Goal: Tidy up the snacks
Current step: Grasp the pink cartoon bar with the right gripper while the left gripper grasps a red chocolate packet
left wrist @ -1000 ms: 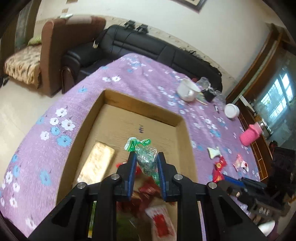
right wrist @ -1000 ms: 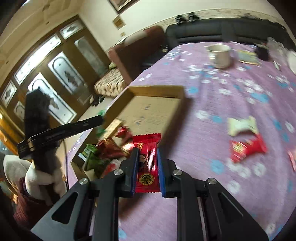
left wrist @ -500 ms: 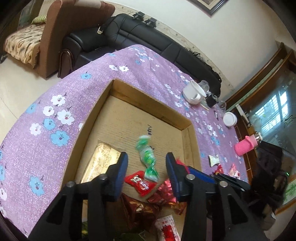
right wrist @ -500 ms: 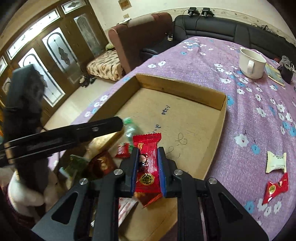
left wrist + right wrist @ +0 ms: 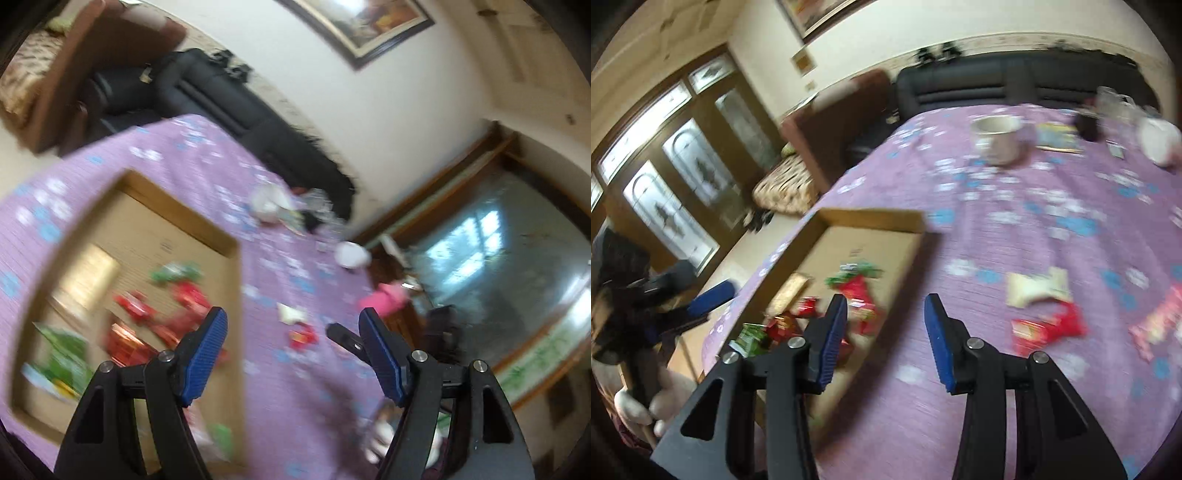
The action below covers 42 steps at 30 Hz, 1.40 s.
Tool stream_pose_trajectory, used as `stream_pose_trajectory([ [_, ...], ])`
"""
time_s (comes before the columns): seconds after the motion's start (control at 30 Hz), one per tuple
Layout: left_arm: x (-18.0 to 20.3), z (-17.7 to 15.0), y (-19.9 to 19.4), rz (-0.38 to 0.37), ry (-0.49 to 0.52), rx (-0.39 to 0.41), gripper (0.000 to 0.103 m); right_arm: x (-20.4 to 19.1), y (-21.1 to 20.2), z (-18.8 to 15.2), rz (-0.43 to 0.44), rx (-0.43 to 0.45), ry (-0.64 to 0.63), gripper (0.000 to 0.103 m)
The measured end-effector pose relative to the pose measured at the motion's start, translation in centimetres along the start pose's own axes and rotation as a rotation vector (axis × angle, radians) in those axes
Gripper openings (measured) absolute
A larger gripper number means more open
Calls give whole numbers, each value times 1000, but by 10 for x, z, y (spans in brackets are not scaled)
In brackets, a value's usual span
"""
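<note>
I am seeing both sets of tongs standing apart with nothing between the pads: the left gripper (image 5: 293, 326) is spread wide, the right gripper (image 5: 886, 308) is spread less, and both have just been opening. Both views are smeared, so small details are hard to read. The cardboard box (image 5: 871, 218) is sitting on the purple flowered tablecloth (image 5: 1015, 229) at the left of the right wrist view, and the dropped snacks are lying inside it: a green twisted candy (image 5: 855, 271) towards the far end, a red packet (image 5: 857, 291) just near of it, more red and green wrappers (image 5: 768, 332) bunched at the near end, and a pale gold bar (image 5: 792, 291) along the left wall. Outside the box, on the cloth to the right, a cream packet (image 5: 1038, 288) and a red wrapper (image 5: 1047, 326) are lying just beside each other, with another red one (image 5: 1156, 325) further right. At the far side a white mug (image 5: 999, 138) is standing upright.
</note>
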State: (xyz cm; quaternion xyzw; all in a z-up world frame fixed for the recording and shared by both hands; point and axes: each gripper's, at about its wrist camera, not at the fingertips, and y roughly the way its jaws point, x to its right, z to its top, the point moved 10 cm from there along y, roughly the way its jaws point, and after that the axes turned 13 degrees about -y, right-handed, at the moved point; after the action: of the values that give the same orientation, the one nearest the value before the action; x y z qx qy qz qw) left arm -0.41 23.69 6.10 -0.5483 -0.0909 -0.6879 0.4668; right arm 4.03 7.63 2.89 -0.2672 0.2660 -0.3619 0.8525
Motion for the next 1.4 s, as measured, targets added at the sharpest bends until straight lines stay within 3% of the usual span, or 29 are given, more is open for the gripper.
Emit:
stream_pose_trajectory([
  [0.13,24,-41,9,-5,53,-20,74,66,-50,-31,-89,34,104,48],
  [0.33,41,-64,12,135,206,37,79,152,-129,-82,-287,73,198,49],
  [0.43,36,-69,21,147,180,15,79,191,-156,-104,-366,89,254,55],
  [0.5,27,-75,32,158,141,-18,79,208,-160,-113,-373,84,290,55],
  [0.63,22,-92,46,195,139,-64,79,209,-137,-112,-301,66,321,55],
  [0.8,26,-111,61,225,186,-111,79,202,-82,-85,-196,56,377,55],
  [1.0,30,-110,75,310,302,-132,79,220,-36,-64,-303,10,408,55],
  [1.2,41,-104,123,374,469,-195,79,222,-16,-62,-391,-2,376,54],
  [1.27,39,-103,141,386,487,-220,79,226,-15,-61,-417,-6,346,45],
  [1.33,35,-105,160,386,477,-266,79,230,-16,-63,-410,-11,328,27],
  [1.4,31,-107,179,383,494,-302,78,233,-16,-64,-374,-1,341,25],
])
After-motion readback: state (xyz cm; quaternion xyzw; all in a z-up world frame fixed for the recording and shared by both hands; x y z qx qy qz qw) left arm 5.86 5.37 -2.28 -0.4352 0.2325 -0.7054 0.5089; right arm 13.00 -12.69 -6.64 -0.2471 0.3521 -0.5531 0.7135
